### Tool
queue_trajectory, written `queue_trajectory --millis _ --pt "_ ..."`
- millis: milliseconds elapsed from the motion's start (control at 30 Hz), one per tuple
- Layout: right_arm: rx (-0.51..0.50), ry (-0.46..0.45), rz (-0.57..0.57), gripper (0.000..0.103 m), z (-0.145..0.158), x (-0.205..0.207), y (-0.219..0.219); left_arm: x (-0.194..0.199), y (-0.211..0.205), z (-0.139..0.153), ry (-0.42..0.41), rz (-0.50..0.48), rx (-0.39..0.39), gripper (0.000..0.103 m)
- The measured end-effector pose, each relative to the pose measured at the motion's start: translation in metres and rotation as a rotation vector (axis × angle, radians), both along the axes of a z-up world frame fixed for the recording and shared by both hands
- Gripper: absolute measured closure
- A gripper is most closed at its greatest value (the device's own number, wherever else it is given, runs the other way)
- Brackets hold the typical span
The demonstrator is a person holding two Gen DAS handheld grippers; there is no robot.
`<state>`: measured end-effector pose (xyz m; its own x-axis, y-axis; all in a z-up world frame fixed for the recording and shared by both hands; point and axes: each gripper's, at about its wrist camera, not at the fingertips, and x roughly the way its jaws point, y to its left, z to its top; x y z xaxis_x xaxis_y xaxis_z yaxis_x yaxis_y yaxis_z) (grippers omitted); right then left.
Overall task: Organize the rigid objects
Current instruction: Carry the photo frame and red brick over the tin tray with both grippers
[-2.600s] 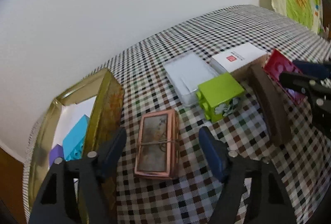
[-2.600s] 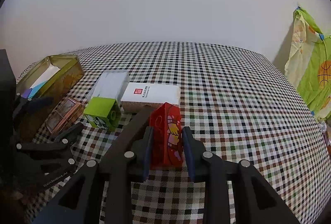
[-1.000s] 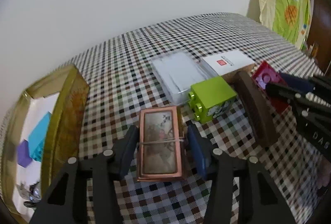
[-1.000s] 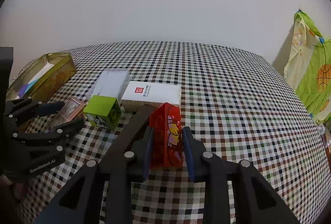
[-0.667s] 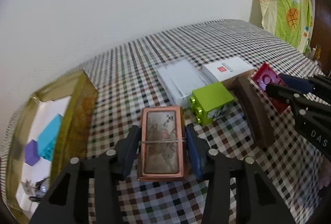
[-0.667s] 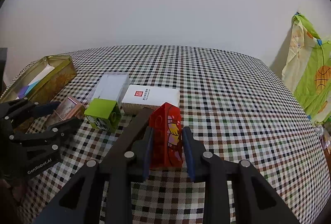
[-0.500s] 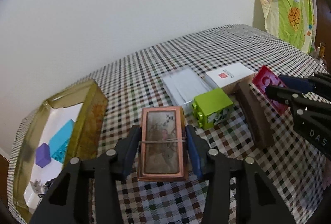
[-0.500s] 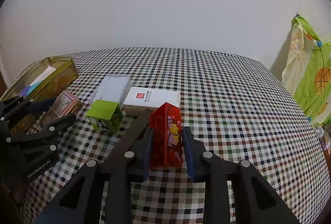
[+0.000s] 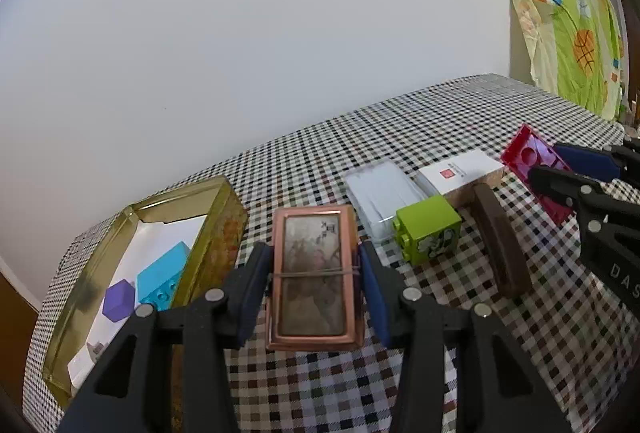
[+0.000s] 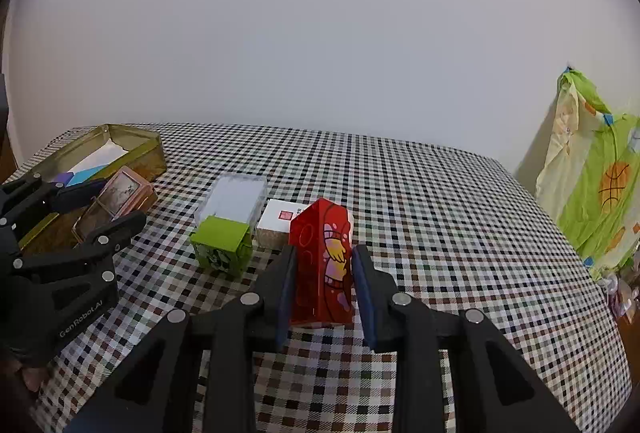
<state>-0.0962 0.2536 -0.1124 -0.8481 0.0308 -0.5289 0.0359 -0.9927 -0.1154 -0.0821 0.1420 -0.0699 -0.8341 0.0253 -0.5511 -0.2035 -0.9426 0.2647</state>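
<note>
The left gripper [image 9: 312, 275] was clamped across the long sides of the copper-framed box [image 9: 313, 273], a stiff, light-looking but probably glass-faced and fragile piece best held by its metal rims. The right gripper [image 10: 322, 283] pinched the smooth, rigid red block [image 10: 322, 265] on its flat faces. Compared with 2.6 seconds before, both objects had risen off the checkered tabletop [image 9: 440, 373], the box near the gold tin [image 9: 224, 217] at ten o'clock, the green block [image 9: 428, 229] beyond at one o'clock.
</note>
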Motion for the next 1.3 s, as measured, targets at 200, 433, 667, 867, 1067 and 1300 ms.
queue_trajectory --millis 200,433,667,867,1067,1300 --pt "-0.009 0.050 -0.004 0.073 0.004 0.008 0.001 0.003 -0.003 0.001 0.014 0.018 0.012 0.058" --pt "0.024 0.118 -0.017 0.073 0.008 0.019 -0.007 0.008 -0.005 0.004 0.037 0.032 0.024 0.058" --pt "0.045 0.175 -0.001 0.073 0.011 0.027 -0.017 0.013 -0.013 0.006 0.055 0.048 0.049 0.058" --pt "0.066 0.194 0.027 0.073 0.010 0.030 -0.032 0.016 -0.020 0.008 0.062 0.062 0.076 0.058" --pt "0.091 0.199 0.047 0.073 0.011 0.031 -0.041 0.019 -0.026 0.008 0.062 0.075 0.092 0.058" --pt "0.104 0.192 0.056 0.073 0.009 0.030 -0.045 0.019 -0.035 0.007 0.053 0.088 0.111 0.058"
